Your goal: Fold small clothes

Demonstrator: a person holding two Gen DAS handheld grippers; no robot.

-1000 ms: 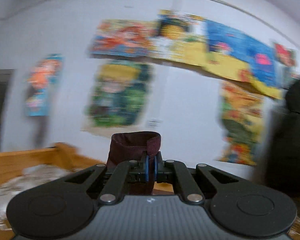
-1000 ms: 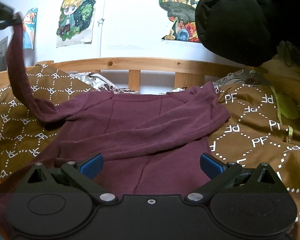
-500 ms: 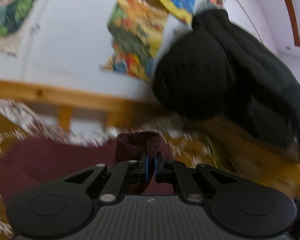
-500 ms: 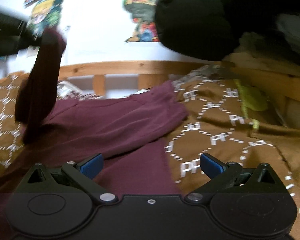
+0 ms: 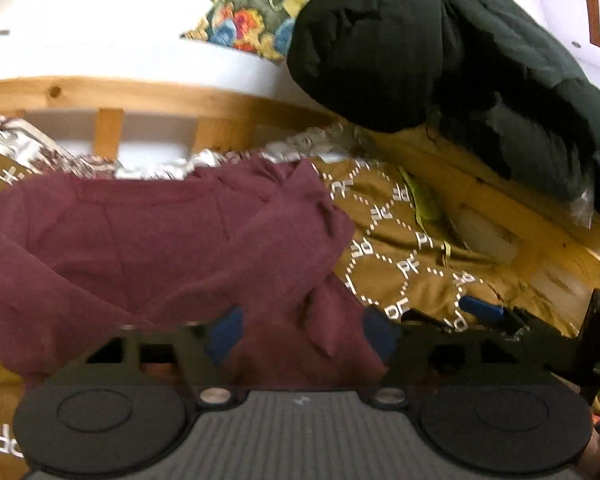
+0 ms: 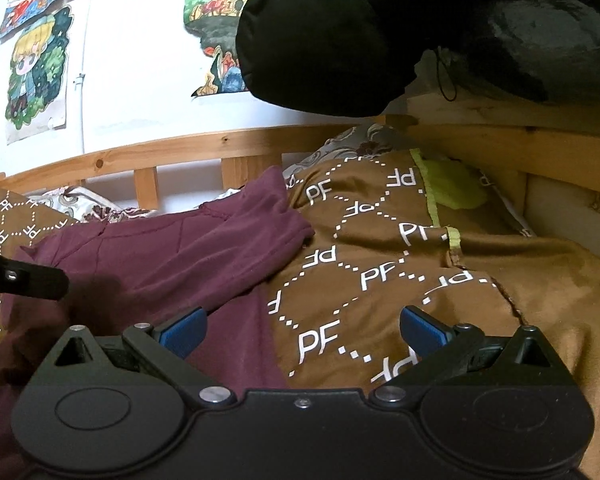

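Note:
A maroon long-sleeved shirt [image 5: 140, 248] lies spread on a brown blanket [image 5: 404, 268] on the bed. One sleeve is folded across the shirt's body. My left gripper [image 5: 300, 336] hangs low over that sleeve with its jaws opening. The sleeve's end lies loose between the blue pads [image 5: 224, 336], which do not press on it. In the right wrist view the shirt [image 6: 172, 256] fills the left half. My right gripper [image 6: 304, 330] stands open over the shirt's right edge, with nothing held. One black finger [image 6: 24, 280] of the left gripper reaches in from the left.
A bulky black jacket [image 5: 420, 48] hangs over the bed's far right corner. A wooden bed rail [image 6: 220, 152] runs along the back below a white wall with posters [image 6: 36, 72]. A patterned pillow [image 6: 352, 144] lies by the rail. Bare blanket [image 6: 500, 272] stretches to the right.
The left gripper came down from in front of the wall with the sleeve cuff pinched, swung over the shirt, and its jaws have parted. The right gripper drifted right along the shirt's edge.

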